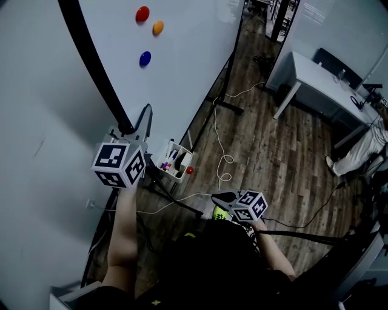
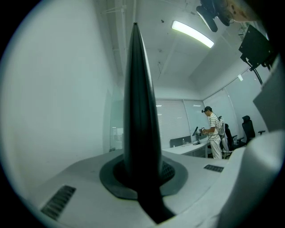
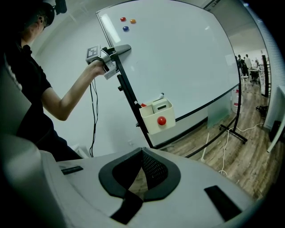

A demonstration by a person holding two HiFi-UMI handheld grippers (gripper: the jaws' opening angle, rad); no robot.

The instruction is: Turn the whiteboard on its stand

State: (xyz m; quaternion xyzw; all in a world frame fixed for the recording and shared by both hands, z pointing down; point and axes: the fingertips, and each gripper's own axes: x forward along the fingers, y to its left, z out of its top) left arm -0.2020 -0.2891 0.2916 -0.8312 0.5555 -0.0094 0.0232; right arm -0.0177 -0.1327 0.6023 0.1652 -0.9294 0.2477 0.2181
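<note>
You are at the holding step. Your left hand-held gripper (image 1: 134, 126) is shut tight on the black frame (image 1: 97, 66) at the side of the whiteboard (image 1: 188, 79). The frame sits right between the jaws. Your right hand-held gripper (image 1: 223, 198) hangs low near your body. Its jaws are pressed together and hold nothing.

The whiteboard is in front of you and to your left. It stands on its black stand (image 1: 230, 106) on the wood floor.

I think the turn comes next. You need to keep the grip firm and push or pull the edge so the board swings on its stand. Go slow, since your free gripper is well apart from the board and cannot steady it from there. Watch the white box (image 1: 174, 160) that hangs on the frame just below your left gripper. The pens in it may shake. Watch the white cord (image 1: 225, 160) on the floor too.

Here is the count:
- one whiteboard
- two hand-held grippers
- three round magnets on the board: one red magnet (image 1: 142, 13), one orange magnet (image 1: 157, 27) and one blue magnet (image 1: 145, 58)
- one white box, with one small red ball (image 1: 190, 171) on its side
- one white counter (image 1: 315, 75), well apart on the right
</note>
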